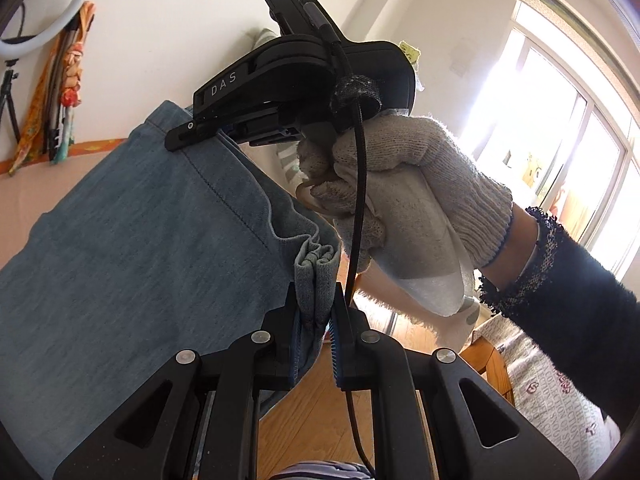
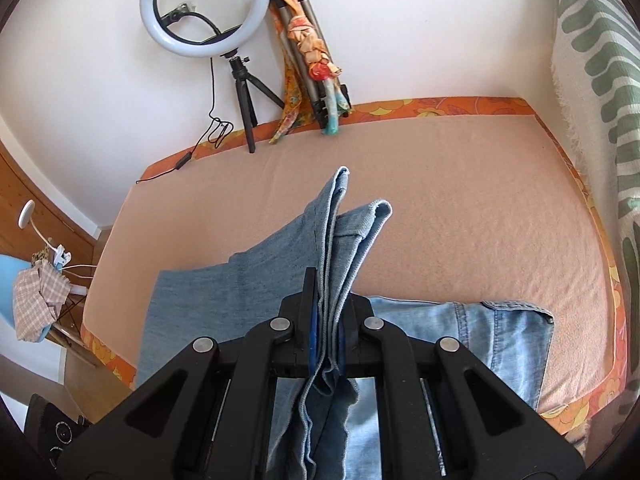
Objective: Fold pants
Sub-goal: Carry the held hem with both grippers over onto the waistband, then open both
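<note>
A: Surface — a pink bed cover (image 2: 440, 184) with an orange flowered border, white wall, ring light (image 2: 205, 7) on a tripod.

B: Writing?

A: "DAS" on the right gripper (image 1: 180, 136). Both it and the left gripper (image 1: 316, 320) clamp the jeans (image 2: 248, 280), lifted off the bed at the hems.

A white ring light on a black tripod (image 2: 205, 8) is seen at eleven o'clock of the pink-covered, orange-bordered bed (image 2: 460, 208), against the wall. At twelve o'clock, a grey folded tripod draped with an orange patterned scarf (image 2: 310, 52) is leaned. A green-and-white patterned blanket (image 2: 596, 80) is hung at three o'clock.
</note>
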Tool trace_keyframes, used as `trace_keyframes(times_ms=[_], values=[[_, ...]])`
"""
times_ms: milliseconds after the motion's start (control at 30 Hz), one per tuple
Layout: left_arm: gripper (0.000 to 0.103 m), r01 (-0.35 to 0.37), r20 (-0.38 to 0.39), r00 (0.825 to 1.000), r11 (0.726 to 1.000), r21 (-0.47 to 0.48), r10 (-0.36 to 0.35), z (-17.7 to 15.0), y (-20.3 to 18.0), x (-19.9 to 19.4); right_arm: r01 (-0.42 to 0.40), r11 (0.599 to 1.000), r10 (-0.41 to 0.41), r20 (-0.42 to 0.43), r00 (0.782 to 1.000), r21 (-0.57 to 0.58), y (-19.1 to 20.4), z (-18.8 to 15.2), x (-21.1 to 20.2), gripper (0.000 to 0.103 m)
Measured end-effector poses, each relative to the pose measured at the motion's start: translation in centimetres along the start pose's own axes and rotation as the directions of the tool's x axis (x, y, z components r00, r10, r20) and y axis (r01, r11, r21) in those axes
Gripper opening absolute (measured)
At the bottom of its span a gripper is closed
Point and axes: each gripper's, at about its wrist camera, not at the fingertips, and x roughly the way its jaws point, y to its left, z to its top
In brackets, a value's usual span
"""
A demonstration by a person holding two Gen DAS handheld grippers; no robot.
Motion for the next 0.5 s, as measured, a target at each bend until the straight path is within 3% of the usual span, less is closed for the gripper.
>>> trace_keyframes(times_ms=[200, 500], values=[[0.011, 0.04, -0.064, 0.997, 0.999, 0.037, -0.037, 0.5, -0.7, 4.2, 0.042, 0.997, -0.042, 0.0, 0.999, 0.067, -5.5, -1.7, -0.5, 0.007], [0.011, 0.048, -0.157, 0.987, 0.998, 0.052, -0.039, 2.2, 3.3, 10.0, 0.066, 0.989, -0.062, -0.029, 0.998, 0.135, -10.7, -4.0, 1.4, 0.007]])
